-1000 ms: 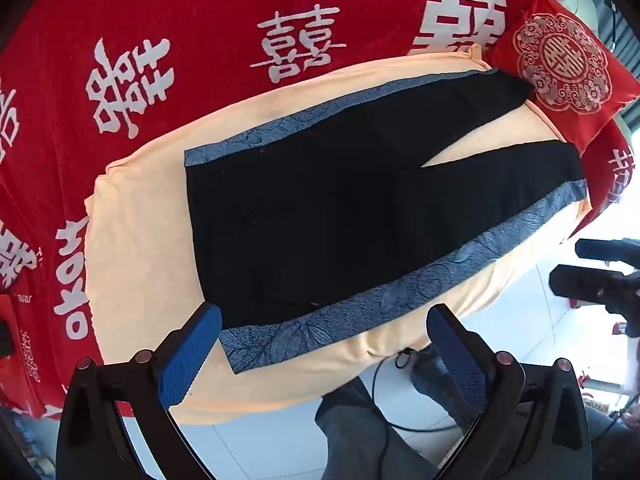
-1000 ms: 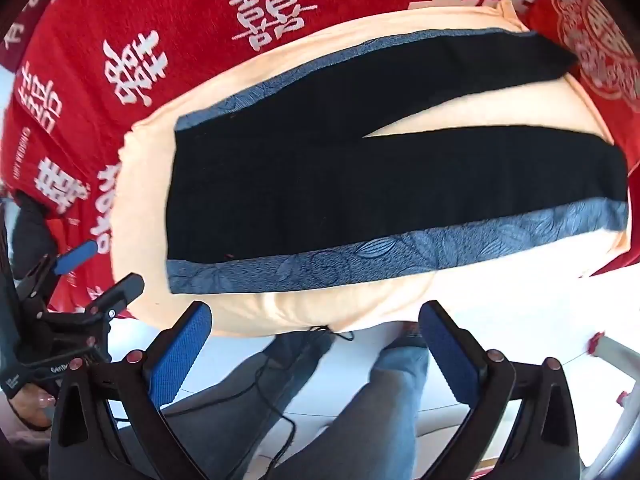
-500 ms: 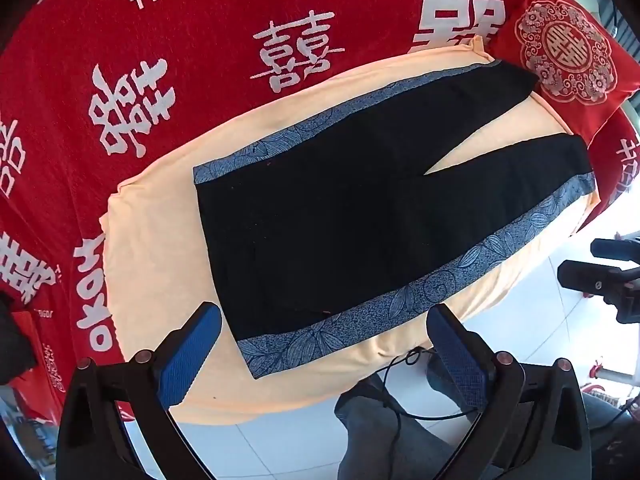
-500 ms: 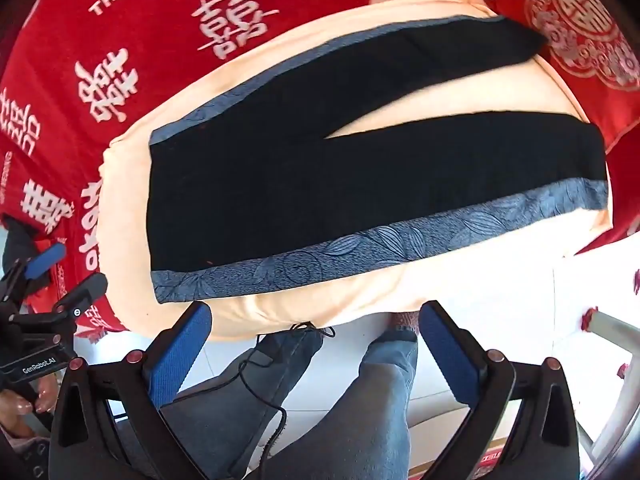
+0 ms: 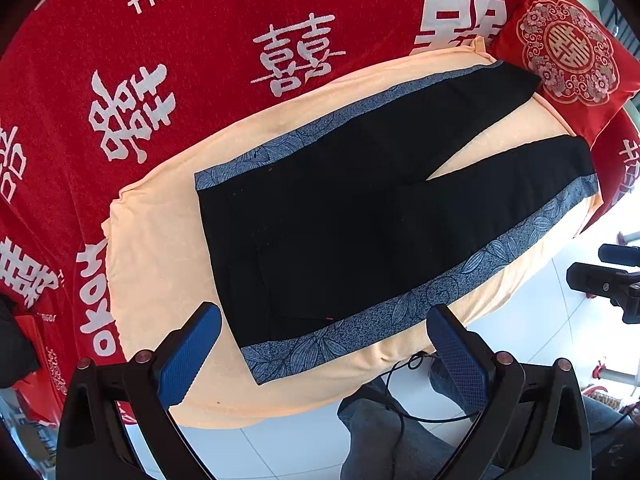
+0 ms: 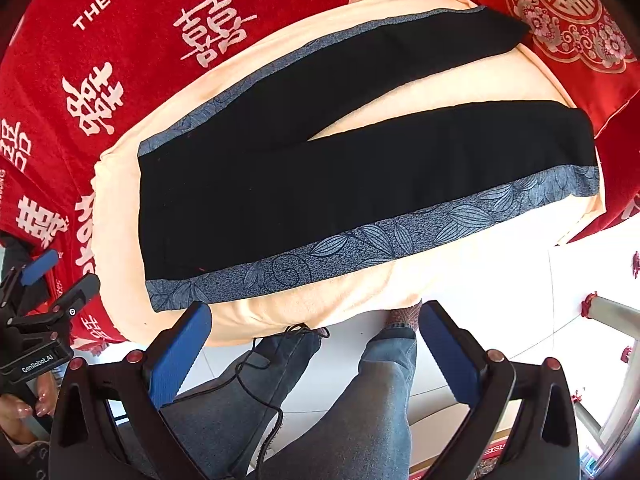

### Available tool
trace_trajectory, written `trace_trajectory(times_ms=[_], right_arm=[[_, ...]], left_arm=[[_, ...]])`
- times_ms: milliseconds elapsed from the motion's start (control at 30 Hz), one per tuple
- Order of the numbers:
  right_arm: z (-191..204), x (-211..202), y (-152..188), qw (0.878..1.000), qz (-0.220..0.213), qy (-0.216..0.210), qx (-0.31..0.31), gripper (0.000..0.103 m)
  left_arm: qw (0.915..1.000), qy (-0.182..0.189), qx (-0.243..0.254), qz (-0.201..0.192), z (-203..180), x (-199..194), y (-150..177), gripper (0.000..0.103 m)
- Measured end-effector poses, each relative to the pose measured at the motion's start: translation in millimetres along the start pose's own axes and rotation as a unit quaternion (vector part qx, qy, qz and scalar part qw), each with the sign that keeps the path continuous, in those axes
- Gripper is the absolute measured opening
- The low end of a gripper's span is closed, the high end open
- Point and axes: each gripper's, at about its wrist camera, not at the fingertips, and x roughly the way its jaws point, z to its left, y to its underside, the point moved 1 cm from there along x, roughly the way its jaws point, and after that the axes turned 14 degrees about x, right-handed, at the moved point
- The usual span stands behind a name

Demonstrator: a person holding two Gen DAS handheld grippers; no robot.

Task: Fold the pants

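Black pants [image 5: 360, 216] with blue leaf-patterned side stripes lie flat and unfolded on a peach cloth [image 5: 152, 248], waist at the left, legs spread apart toward the right. They also show in the right wrist view [image 6: 320, 176]. My left gripper [image 5: 324, 344] is open and empty, held above the near waist corner. My right gripper [image 6: 316, 340] is open and empty, held above the near edge of the cloth by the near leg's stripe. Neither touches the pants.
The peach cloth lies on a red bedspread [image 5: 200, 80] with white characters. A red embroidered cushion [image 5: 568, 52] sits by the leg ends. The person's jeans-clad legs [image 6: 360, 408] and a black cable stand on the white tile floor below.
Both grippers have pulled back and up a little, so the pants look smaller and sit more toward the centre. The pants have not moved. Both grippers stay open.
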Motion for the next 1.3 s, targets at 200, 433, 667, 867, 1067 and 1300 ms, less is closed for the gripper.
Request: trace_trajectory(times_ms=[200, 433, 667, 867, 1067, 1300], right_arm=[[-3, 0, -1, 1.0, 0.002, 0.006, 0.004, 0.103], [-5, -3, -3, 1.0, -0.005, 0.002, 0.004, 0.103], [-8, -7, -13, 1.0, -0.007, -0.012, -0.01, 0.103], [-19, -12, -23, 0.999, 0.0, -0.021, -0.043, 0.103], [-52, -11, -25, 0.998, 0.028, -0.023, -0.058, 0.103], [-83, 0, -21, 0.995, 0.059, -0.031, -0.078, 0.103]], left_arm=[[1.0, -0.001, 0.005, 0.003, -1, 1, -5, 0.103], [1.0, -0.005, 0.002, 0.0, -1, -2, -6, 0.103], [0.9992, -0.017, -0.036, 0.005, 2, -5, -3, 0.103], [0.9949, -0.029, -0.095, 0.015, -6, -9, 6, 0.103], [0.9854, -0.034, -0.162, 0.037, -38, -9, 27, 0.103], [0.9776, -0.04, -0.197, 0.063, -70, -11, 53, 0.103]])
